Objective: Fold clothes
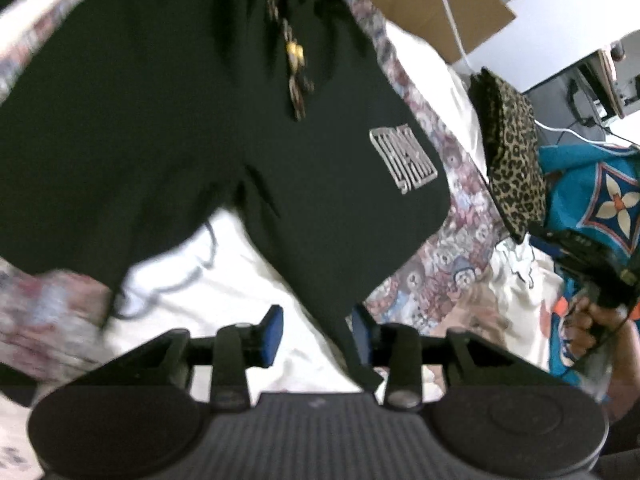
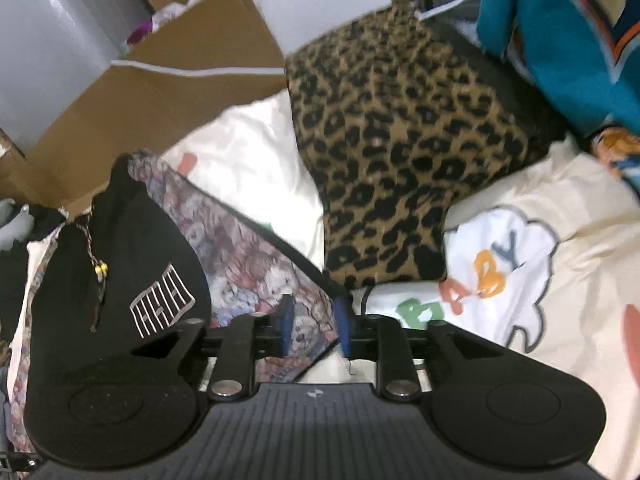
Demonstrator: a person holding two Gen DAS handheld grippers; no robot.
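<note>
Black shorts (image 1: 180, 128) lie spread beside folded leopard-print cloth (image 2: 392, 140), both jaws parted.

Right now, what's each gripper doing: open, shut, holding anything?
Left gripper: open, the black shorts hem lies between the pads, not pinched.
Right gripper: open, over the floral-print fabric, not clamped.

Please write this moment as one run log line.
left gripper: open, over black shorts | right gripper: open, over patterned garment | leopard-print item: beside
</note>
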